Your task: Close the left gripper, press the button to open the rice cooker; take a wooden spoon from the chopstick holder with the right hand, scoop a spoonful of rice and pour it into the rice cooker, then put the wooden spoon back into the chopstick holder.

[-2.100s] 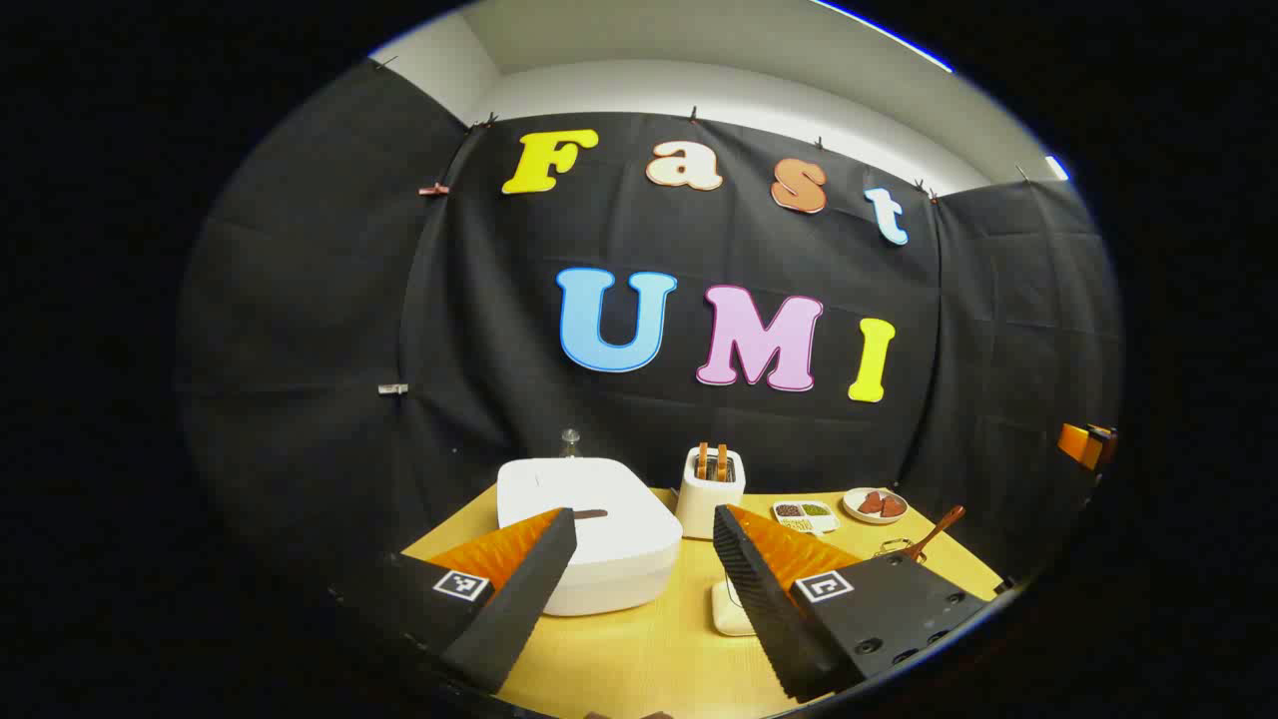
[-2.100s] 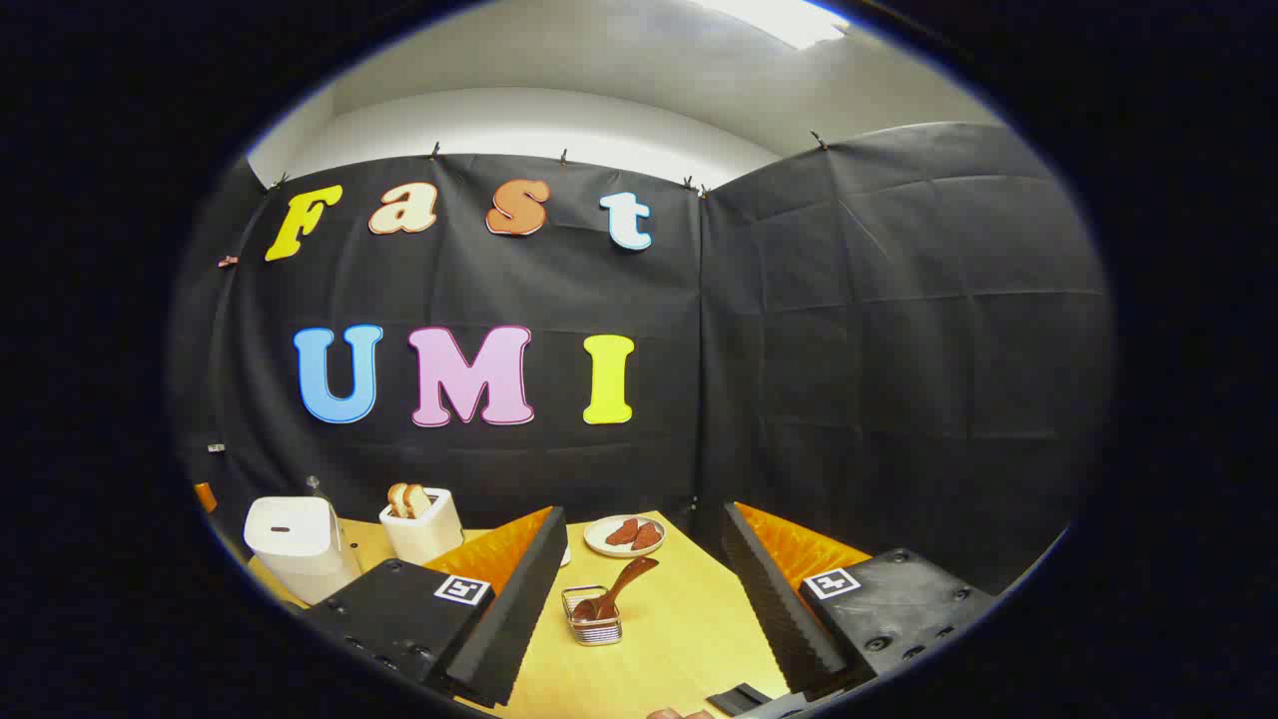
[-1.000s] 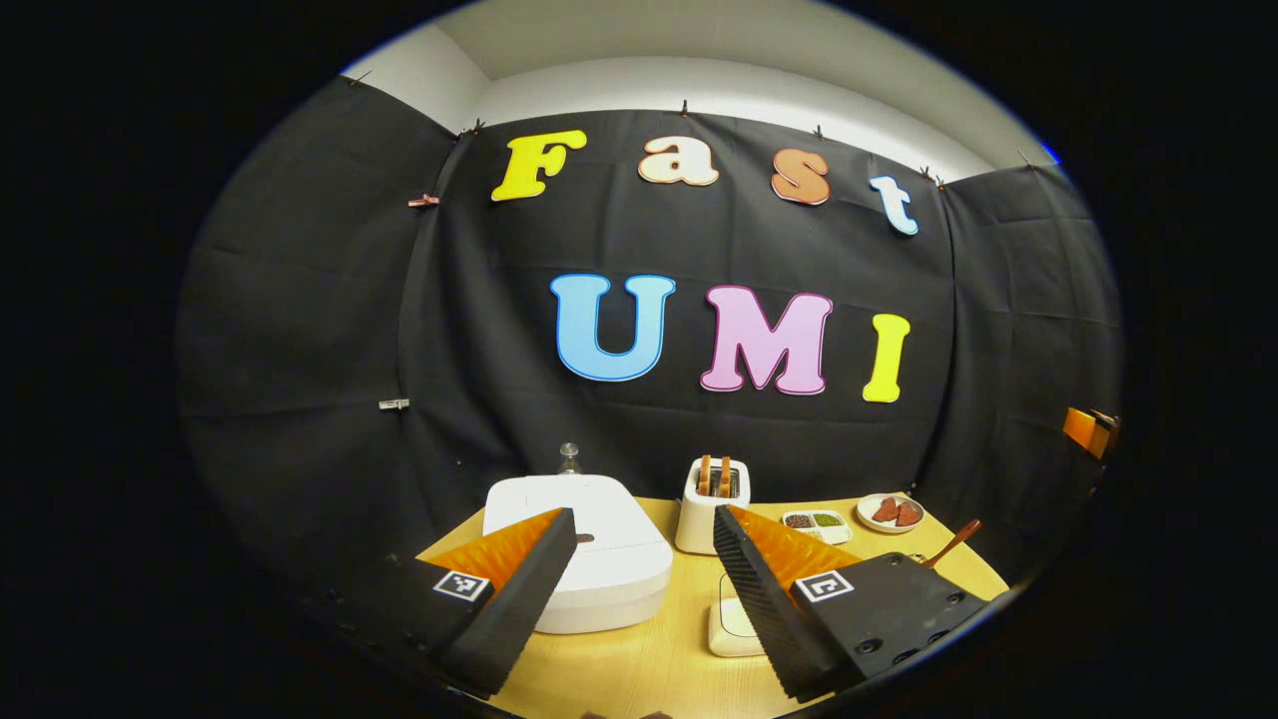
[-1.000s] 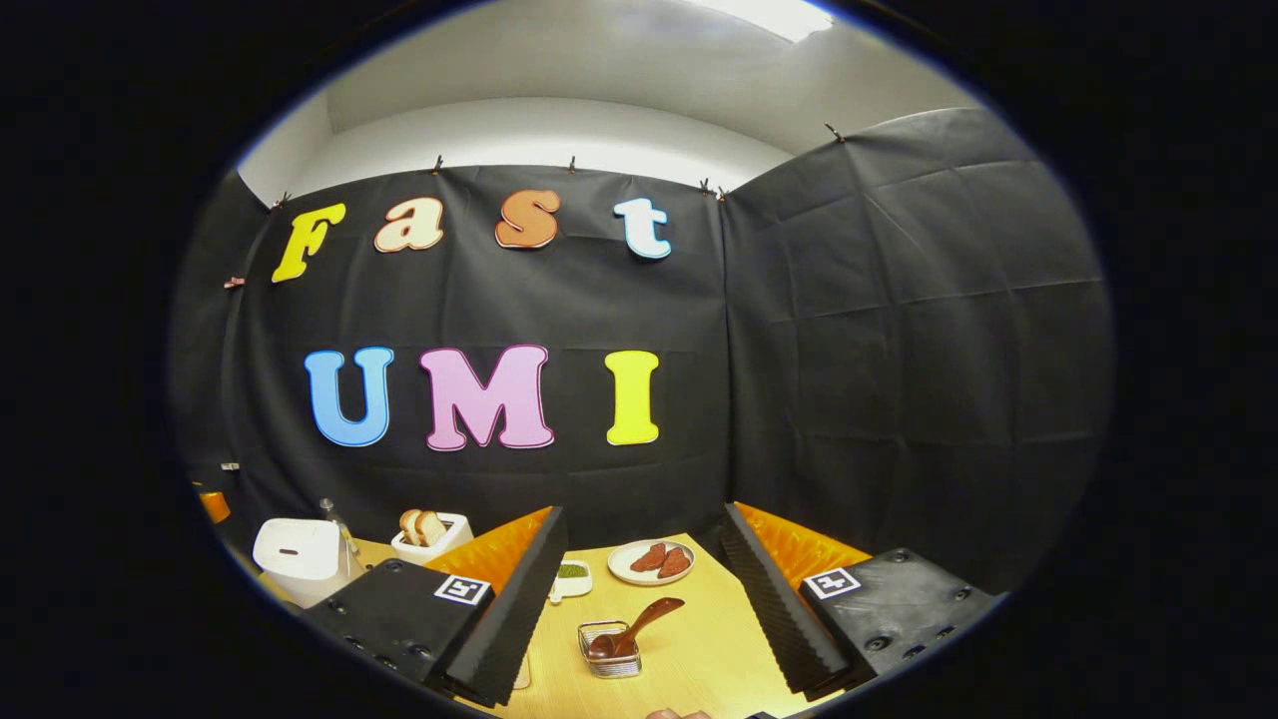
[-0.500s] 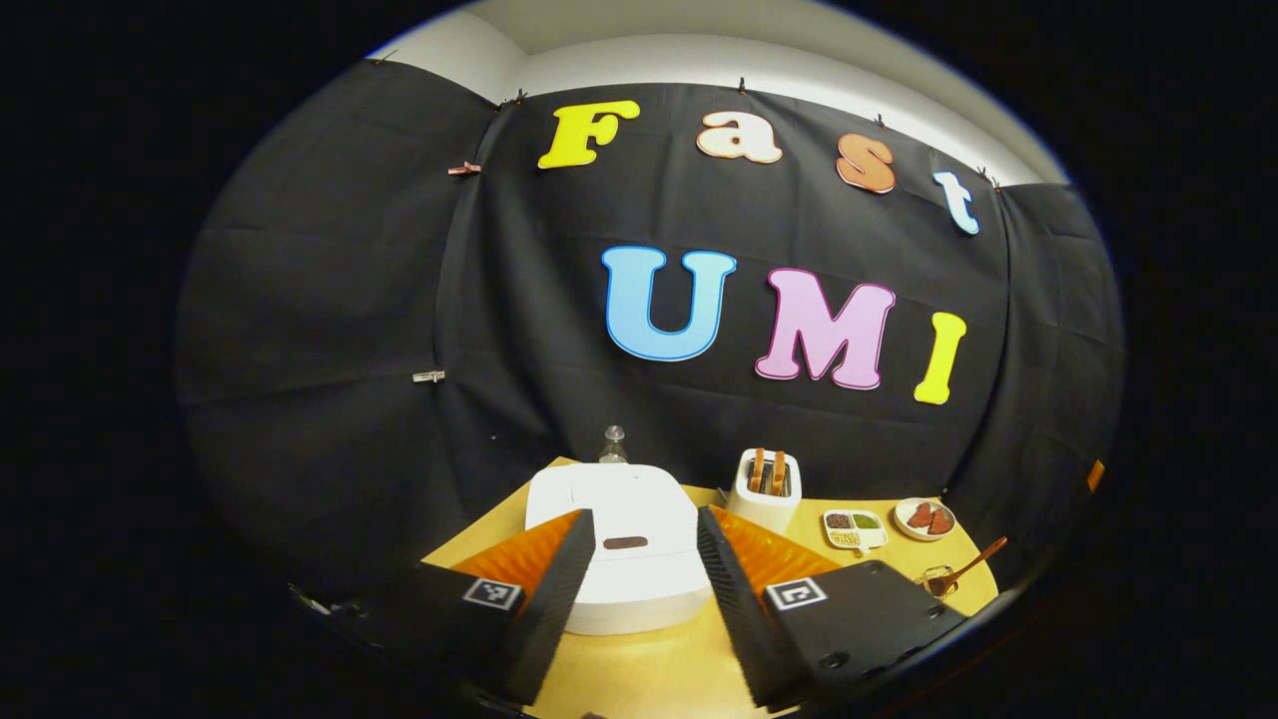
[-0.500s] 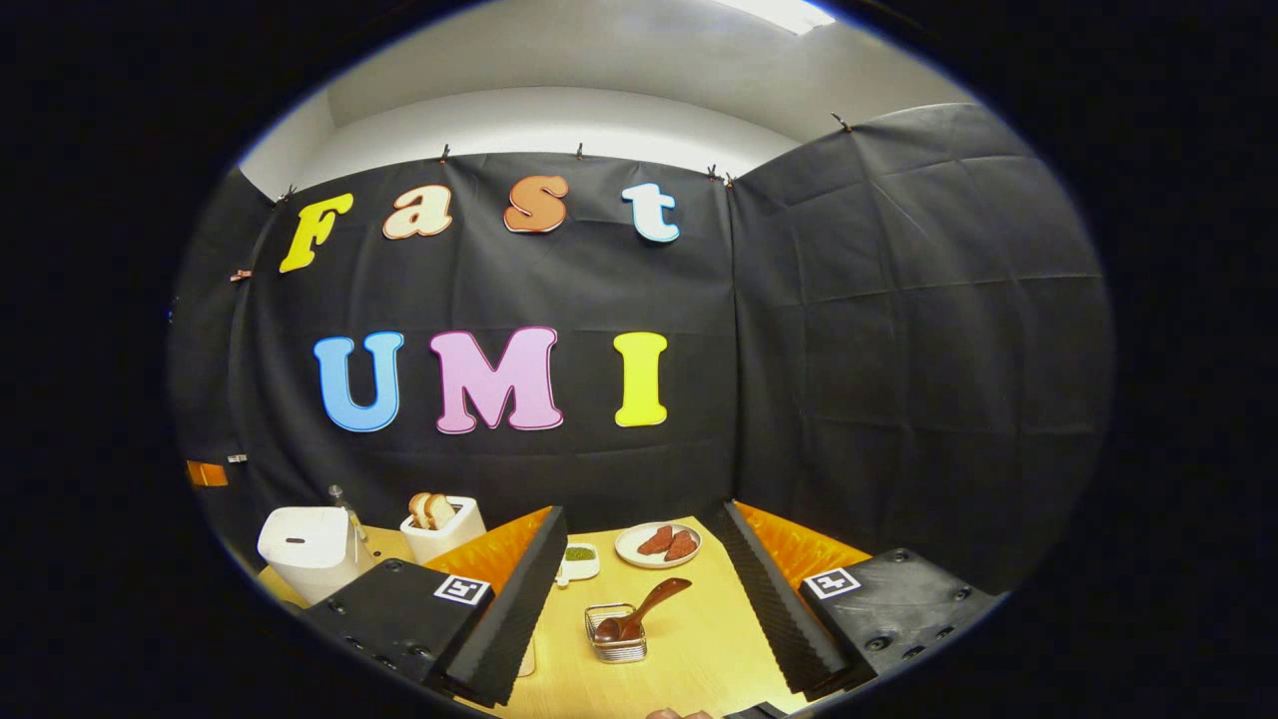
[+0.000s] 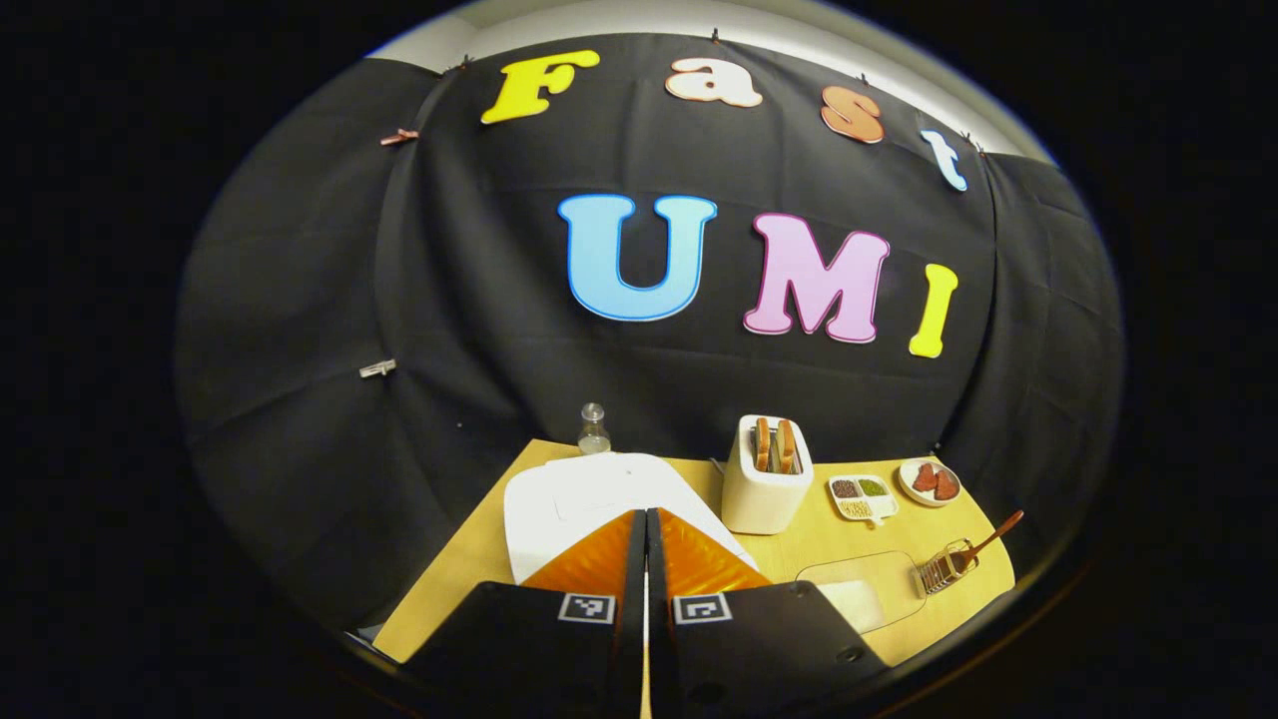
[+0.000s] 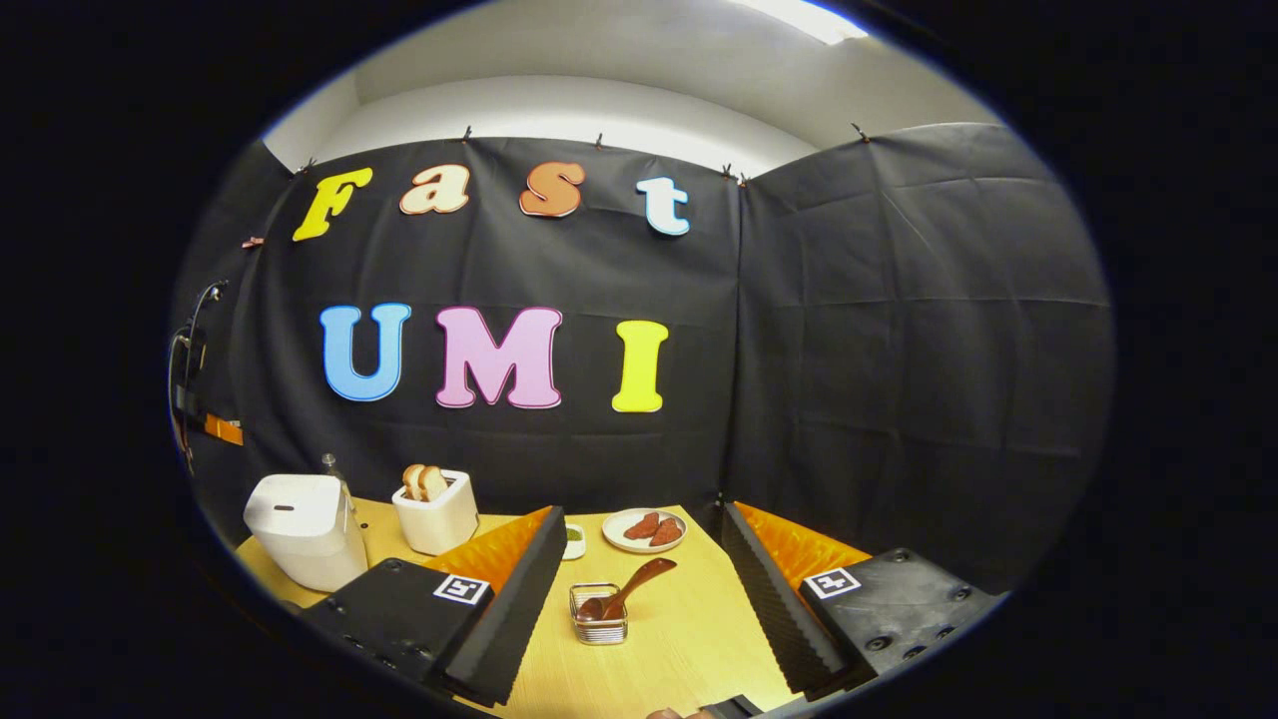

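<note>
The left gripper (image 7: pixel 645 519) has just closed: its jaws, spread half a second ago, now press together with nothing between them, their tips over the white, rounded-square rice cooker (image 7: pixel 589 499), whose lid is still down. That meets the first instruction, so pressing the button looks next. The right gripper (image 8: pixel 639 544) stays spread, and the brown wooden spoon (image 8: pixel 624 591) leans in the wire chopstick holder (image 8: pixel 597 615) between its jaws, farther off. No brand or label is legible.
</note>
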`<state>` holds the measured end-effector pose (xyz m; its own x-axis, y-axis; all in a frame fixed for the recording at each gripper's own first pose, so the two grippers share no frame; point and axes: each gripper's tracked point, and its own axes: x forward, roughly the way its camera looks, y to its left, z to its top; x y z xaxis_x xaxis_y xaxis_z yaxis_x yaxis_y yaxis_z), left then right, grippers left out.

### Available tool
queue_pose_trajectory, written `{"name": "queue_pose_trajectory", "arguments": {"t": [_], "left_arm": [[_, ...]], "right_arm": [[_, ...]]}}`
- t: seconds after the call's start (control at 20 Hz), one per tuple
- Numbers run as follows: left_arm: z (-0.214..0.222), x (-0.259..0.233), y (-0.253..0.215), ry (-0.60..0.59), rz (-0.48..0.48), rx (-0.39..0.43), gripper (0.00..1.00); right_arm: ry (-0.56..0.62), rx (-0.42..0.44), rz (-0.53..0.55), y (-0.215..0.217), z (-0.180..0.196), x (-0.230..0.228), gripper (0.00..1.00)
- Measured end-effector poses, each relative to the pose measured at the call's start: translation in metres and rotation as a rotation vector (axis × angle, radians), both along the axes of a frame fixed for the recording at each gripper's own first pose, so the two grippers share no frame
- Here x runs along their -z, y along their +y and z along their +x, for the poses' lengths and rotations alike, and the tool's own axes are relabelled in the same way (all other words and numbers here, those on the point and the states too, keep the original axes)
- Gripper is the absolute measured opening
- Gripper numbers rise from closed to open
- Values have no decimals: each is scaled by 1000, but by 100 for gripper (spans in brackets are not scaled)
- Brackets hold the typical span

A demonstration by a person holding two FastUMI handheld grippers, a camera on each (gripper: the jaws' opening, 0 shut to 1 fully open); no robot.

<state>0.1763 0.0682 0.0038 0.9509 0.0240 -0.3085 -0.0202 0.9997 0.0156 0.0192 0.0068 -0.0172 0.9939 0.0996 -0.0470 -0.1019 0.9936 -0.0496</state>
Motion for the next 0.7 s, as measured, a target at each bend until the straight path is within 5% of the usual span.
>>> {"name": "queue_pose_trajectory", "arguments": {"t": [0.15, 0.7], "left_arm": [[26, 27, 11, 72, 34, 33, 7], [61, 111, 4, 242, -138, 96, 7]], "right_arm": [[48, -26, 24, 11, -19, 15, 98], [49, -86, -23, 54, -59, 14, 99]]}}
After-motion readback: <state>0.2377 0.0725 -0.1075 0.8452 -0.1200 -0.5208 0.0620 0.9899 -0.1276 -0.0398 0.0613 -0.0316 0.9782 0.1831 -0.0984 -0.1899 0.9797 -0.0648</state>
